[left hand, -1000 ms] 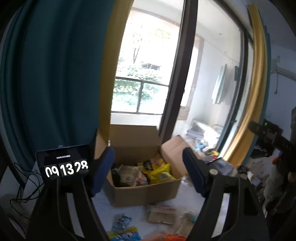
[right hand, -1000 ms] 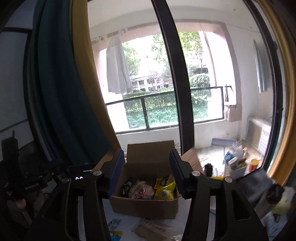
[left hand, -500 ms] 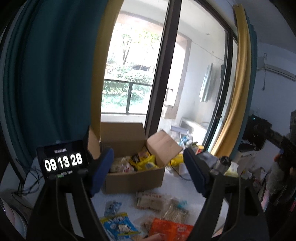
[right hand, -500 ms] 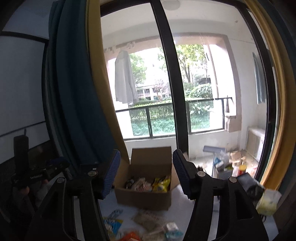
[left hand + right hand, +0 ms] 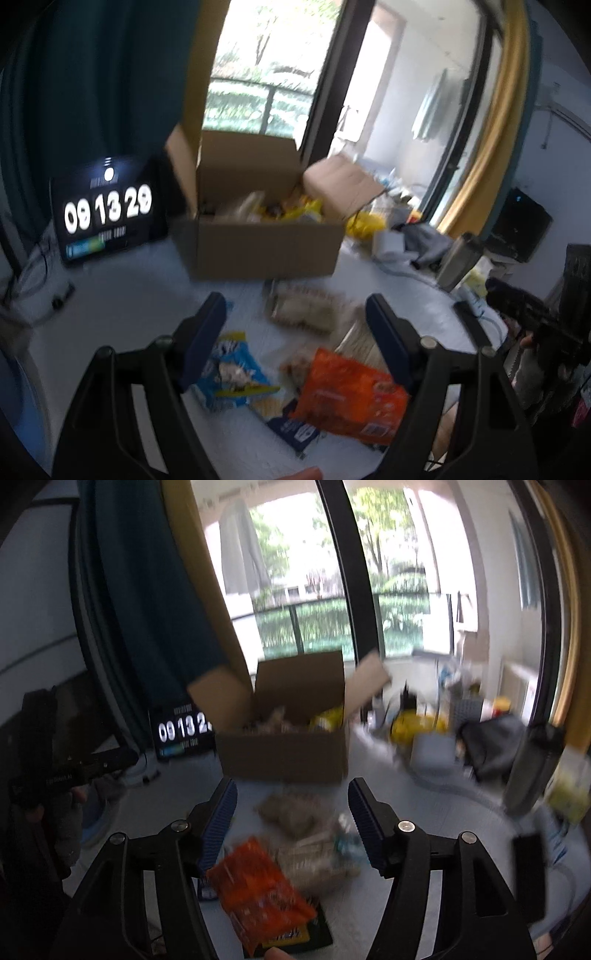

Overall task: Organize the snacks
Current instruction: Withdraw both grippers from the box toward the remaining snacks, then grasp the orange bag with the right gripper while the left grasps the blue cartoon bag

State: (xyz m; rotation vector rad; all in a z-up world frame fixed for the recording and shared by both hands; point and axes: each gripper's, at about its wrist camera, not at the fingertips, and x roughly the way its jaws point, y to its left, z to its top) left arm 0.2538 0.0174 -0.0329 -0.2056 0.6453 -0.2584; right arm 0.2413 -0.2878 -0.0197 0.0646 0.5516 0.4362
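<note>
An open cardboard box [image 5: 266,240] holding several snack packs stands at the back of the white table [image 5: 122,306]; it also shows in the right wrist view [image 5: 284,753]. Loose snacks lie in front of it: an orange bag [image 5: 347,398], a blue and yellow pack [image 5: 236,373], and a pale wrapped pack [image 5: 303,310]. The orange bag [image 5: 258,886] and pale packs [image 5: 295,812] show in the right wrist view too. My left gripper [image 5: 295,325] is open and empty above the snacks. My right gripper [image 5: 291,805] is open and empty above them.
A phone showing a clock [image 5: 107,210] leans left of the box. Clutter with a yellow bag [image 5: 417,727], a dark bottle [image 5: 532,768] and dark cloth [image 5: 491,742] fills the table's right side. Cables [image 5: 40,266] lie at far left. Window and curtains stand behind.
Both grippers have tilted down toward the table and moved closer, so the loose snacks now fill the lower view. Both stay open. The frames are motion-blurred.
</note>
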